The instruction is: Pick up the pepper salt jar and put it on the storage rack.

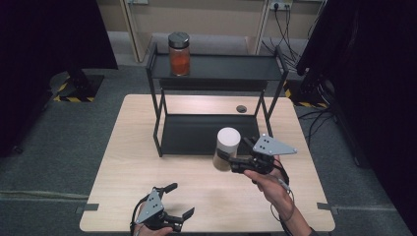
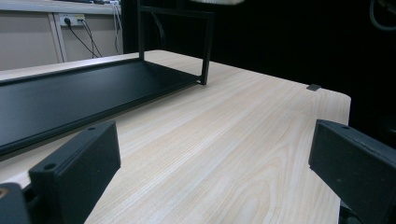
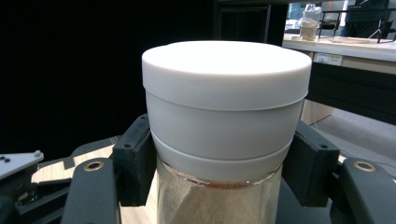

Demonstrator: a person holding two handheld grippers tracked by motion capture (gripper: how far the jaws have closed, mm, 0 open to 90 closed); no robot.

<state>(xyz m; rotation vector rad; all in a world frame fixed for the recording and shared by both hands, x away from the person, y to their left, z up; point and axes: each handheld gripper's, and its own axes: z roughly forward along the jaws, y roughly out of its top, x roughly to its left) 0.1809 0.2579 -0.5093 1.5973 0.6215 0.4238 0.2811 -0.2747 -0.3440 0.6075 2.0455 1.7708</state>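
Right tool (image 1: 227,160) clenched on white-lidded jar (image 1: 226,147) above table (image 1: 128,162), left tool (image 1: 179,200) released, black shelf (image 1: 211,66) behind.

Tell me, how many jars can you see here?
2. A white-lidded jar of pale powder is held in the right hand-held gripper above the table, in front of the black rack. An orange-filled jar stands on the rack's top shelf, at its left end.

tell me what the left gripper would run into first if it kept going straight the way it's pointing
Probably nothing on the table: the left gripper points, jaws open, along bare tabletop toward its far edge. The black rack lies off to one side of that line, though depth is hard to judge.
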